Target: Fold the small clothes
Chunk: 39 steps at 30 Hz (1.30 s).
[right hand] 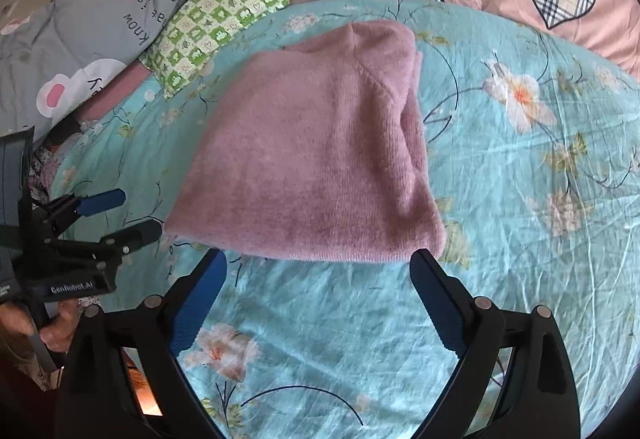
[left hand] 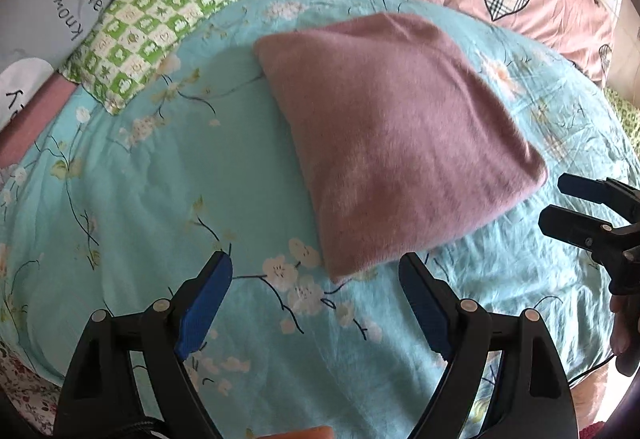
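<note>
Both tools are spread wide and carry nothing: the left gripper [left hand: 316,267] and the right gripper [right hand: 318,263] hover just short of the mauve knit sweater [right hand: 320,151]. From the right wrist it lies at twelve o'clock on the turquoise floral bedsheet [right hand: 520,199], already a compact, layered rectangle. The folding looks essentially done; perhaps only tidying remains. A green checked pillow [left hand: 156,19] sits at ten o'clock.
</note>
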Tool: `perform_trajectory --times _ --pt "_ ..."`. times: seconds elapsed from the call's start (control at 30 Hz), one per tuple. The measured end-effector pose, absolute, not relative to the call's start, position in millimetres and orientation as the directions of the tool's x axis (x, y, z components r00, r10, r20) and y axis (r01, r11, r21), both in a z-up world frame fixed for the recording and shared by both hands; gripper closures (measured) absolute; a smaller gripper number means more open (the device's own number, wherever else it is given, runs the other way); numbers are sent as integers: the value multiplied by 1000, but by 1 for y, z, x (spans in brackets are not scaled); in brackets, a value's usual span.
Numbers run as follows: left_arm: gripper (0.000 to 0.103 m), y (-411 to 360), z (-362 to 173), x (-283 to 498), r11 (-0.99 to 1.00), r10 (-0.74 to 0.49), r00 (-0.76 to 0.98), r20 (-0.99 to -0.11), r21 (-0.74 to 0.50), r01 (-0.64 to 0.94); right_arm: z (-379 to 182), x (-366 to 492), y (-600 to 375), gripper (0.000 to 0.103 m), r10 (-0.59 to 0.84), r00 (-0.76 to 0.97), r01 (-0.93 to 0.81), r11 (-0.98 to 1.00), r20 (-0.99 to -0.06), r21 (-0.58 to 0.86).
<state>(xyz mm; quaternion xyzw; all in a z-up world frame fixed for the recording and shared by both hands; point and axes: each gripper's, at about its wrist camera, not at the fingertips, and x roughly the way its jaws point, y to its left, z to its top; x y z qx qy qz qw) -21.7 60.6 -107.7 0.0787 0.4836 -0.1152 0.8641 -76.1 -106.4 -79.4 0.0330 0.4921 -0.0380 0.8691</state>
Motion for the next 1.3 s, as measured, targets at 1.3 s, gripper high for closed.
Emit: perform_trajectory --times 1.3 --pt "15 49 -108 2 961 -115 466 -877 20 274 -90 -51 -114 10 5 488 71 996 -873 46"
